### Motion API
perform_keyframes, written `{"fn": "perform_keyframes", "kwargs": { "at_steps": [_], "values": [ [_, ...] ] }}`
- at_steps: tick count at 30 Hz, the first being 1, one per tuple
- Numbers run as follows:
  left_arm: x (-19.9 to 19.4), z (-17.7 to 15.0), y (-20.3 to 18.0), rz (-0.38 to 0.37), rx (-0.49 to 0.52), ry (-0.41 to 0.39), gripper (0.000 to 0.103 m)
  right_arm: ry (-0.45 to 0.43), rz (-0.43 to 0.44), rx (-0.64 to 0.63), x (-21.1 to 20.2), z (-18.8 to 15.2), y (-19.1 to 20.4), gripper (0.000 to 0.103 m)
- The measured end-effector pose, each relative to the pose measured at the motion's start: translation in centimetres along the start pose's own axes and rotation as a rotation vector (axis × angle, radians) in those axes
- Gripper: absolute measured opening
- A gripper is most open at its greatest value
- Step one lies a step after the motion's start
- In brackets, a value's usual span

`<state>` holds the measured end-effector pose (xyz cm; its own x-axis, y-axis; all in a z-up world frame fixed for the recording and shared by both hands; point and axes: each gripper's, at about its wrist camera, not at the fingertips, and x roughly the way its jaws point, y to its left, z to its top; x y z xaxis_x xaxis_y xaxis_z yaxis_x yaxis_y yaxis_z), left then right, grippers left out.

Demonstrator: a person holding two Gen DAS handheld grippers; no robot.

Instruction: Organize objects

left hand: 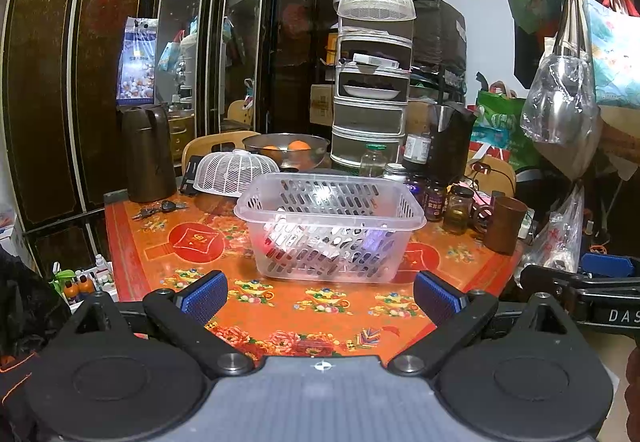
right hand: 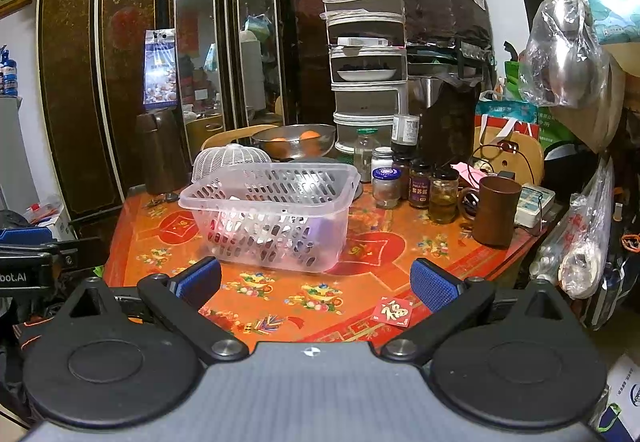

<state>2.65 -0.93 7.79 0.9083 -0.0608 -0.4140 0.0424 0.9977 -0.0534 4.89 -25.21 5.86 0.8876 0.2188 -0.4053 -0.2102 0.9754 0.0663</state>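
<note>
A clear slotted plastic basket point(left hand: 330, 228) stands mid-table on the orange flowered cloth, with small items lying inside that I cannot make out; it also shows in the right wrist view point(right hand: 272, 215). My left gripper point(left hand: 320, 298) is open and empty, held back over the table's near edge in front of the basket. My right gripper point(right hand: 316, 284) is open and empty, also short of the basket, to its right. Several small jars point(right hand: 420, 185) stand right of the basket, and a brown cup point(right hand: 496, 211) stands right of them. A set of keys point(left hand: 160, 207) lies at the far left.
A white mesh food cover point(left hand: 236, 171), a steel bowl with oranges point(left hand: 286, 149), a brown thermos jug point(left hand: 148, 151) and a tiered mesh food rack point(left hand: 372, 81) fill the table's back. A red packet point(right hand: 392, 312) lies near the front edge. Bags point(right hand: 568, 53) hang at the right.
</note>
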Motion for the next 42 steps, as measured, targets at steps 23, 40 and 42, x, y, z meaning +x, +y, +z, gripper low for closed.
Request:
{"fn": "perform_keyframes", "kwargs": {
  "at_steps": [23, 40, 42],
  "values": [
    [-0.14, 0.06, -0.29, -0.006, -0.002, -0.002, 0.100, 0.005, 0.000, 0.012, 0.23, -0.11, -0.04, 0.103],
    [0.00, -0.12, -0.39, -0.011, 0.001, -0.002, 0.100, 0.005, 0.000, 0.009, 0.24, -0.12, -0.03, 0.103],
    [0.00, -0.15, -0.43, -0.011, 0.000, -0.001, 0.100, 0.006, 0.000, 0.009, 0.24, -0.14, -0.03, 0.103]
  ]
}}
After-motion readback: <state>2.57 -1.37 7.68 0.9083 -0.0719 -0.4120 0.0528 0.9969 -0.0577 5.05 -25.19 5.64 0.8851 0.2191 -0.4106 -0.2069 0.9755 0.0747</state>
